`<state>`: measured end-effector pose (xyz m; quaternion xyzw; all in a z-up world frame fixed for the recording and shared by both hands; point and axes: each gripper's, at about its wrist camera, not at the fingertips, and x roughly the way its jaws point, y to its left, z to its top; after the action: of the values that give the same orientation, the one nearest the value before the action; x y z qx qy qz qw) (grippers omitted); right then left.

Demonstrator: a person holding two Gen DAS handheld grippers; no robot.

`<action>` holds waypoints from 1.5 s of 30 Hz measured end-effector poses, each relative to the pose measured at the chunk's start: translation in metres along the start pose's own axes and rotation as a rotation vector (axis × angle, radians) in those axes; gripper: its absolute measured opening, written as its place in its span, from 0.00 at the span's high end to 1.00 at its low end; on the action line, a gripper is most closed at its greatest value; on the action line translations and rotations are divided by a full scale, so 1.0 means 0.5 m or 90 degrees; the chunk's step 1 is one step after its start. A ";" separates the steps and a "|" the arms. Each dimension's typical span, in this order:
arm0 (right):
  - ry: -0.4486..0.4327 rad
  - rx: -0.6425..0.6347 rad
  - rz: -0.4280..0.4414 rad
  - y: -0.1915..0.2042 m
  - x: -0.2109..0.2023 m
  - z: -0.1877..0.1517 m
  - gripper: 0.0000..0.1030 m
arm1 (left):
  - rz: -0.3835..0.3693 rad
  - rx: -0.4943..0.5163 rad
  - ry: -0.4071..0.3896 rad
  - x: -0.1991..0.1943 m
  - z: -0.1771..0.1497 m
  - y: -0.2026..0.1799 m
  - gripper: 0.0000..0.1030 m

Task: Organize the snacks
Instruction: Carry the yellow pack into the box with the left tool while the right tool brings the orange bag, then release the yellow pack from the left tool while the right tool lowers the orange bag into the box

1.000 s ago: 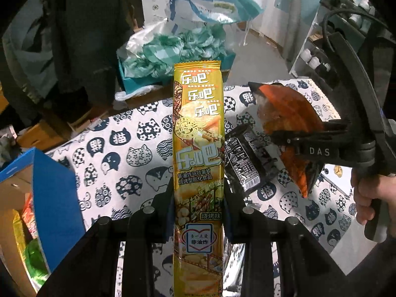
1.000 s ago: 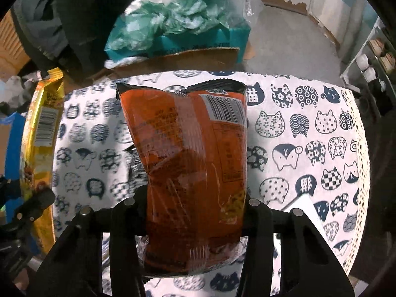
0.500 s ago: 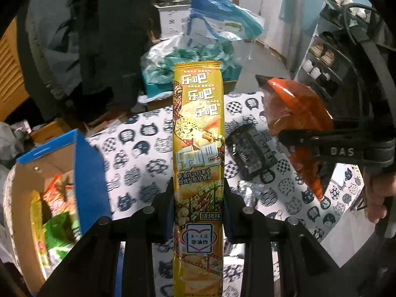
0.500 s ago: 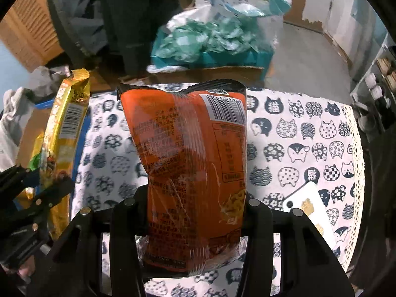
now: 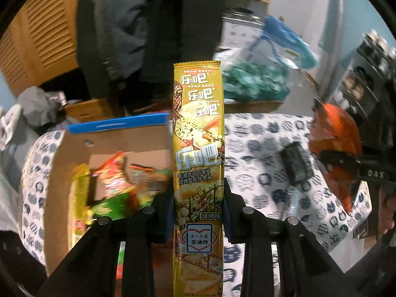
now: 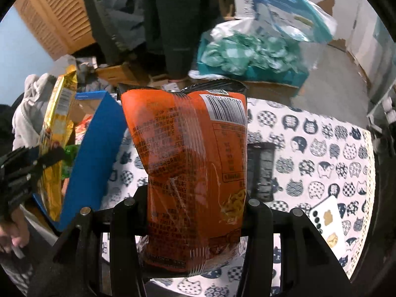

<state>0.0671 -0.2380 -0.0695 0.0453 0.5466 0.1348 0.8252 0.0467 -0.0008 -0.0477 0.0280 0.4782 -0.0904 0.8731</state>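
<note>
My left gripper [image 5: 198, 198] is shut on a long yellow snack pack [image 5: 198, 148], held upright beside the open cardboard box [image 5: 111, 148] with blue flaps, which holds several snack bags [image 5: 116, 180]. My right gripper [image 6: 195, 208] is shut on an orange snack bag [image 6: 188, 163], held above the cat-print tablecloth [image 6: 321, 153]. The right wrist view shows the left gripper [image 6: 27, 163] with the yellow pack [image 6: 57, 136] at the far left, over the box [image 6: 94, 148]. The left wrist view shows the orange bag [image 5: 334, 143] at the right. A dark snack packet [image 5: 295, 164] lies on the table.
A teal box of green-checked cloth [image 6: 247, 52] and a blue plastic bag [image 6: 284, 7] stand behind the table. Dark hanging clothes [image 5: 148, 24] fill the back. A white card [image 6: 326, 220] lies near the table's right edge. Shelves [image 5: 366, 74] stand at the right.
Both grippers have moved left and risen with their packs. The left gripper with the yellow pack now stands over the open box, whose inside has come into view.
</note>
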 end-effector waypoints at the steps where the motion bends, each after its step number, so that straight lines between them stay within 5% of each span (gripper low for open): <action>1: 0.002 -0.004 0.003 0.011 0.004 0.004 0.55 | 0.003 -0.011 0.000 -0.001 0.000 0.017 0.69; 10: 0.013 -0.050 0.023 0.105 0.025 0.030 0.55 | 0.064 -0.093 0.009 0.001 -0.026 0.162 0.69; 26: 0.039 -0.115 0.037 0.243 0.073 0.046 0.55 | 0.091 -0.189 0.135 0.112 -0.128 0.310 0.69; 32: 0.051 -0.136 0.042 0.281 0.088 0.041 0.55 | 0.080 -0.208 0.162 0.128 -0.138 0.320 0.54; 38: 0.063 -0.174 0.049 0.346 0.115 0.049 0.55 | 0.093 -0.191 0.121 0.075 -0.120 0.299 0.35; 45: 0.075 -0.230 0.049 0.438 0.173 0.091 0.55 | 0.084 -0.199 0.052 -0.012 -0.116 0.301 0.29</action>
<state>0.1027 -0.0011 -0.0798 -0.0912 0.5588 0.2645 0.7807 0.0233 0.1554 -0.0799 -0.0729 0.5189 0.0437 0.8506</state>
